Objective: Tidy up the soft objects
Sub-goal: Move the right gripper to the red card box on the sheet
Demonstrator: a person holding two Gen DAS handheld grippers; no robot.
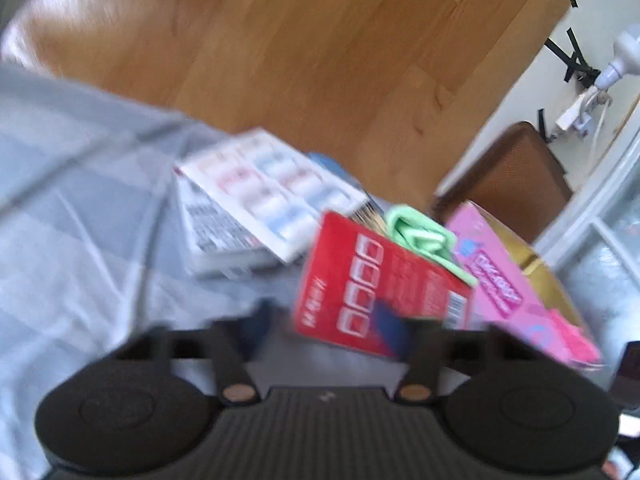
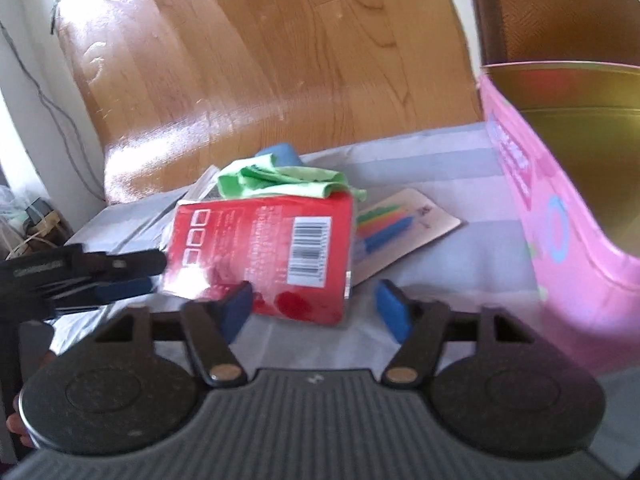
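Cloth [image 2: 280,184] seemingly atop packet [image 2: 272,256]

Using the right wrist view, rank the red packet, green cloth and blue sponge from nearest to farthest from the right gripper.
1. Red packet, just ahead of the right gripper, slightly left.
2. Green cloth, bunched at the packet's far edge.
3. Blue sponge, peeking out behind the cloth, by the cover's far edge.

Lying on the bedsheet [image 2: 440,160] I'm counting one red packet [image 2: 272,256], one green cloth [image 2: 280,184], one pink box [image 2: 560,208], one pencil card [image 2: 408,228], and two grippers [image 2: 316,312] hovering.
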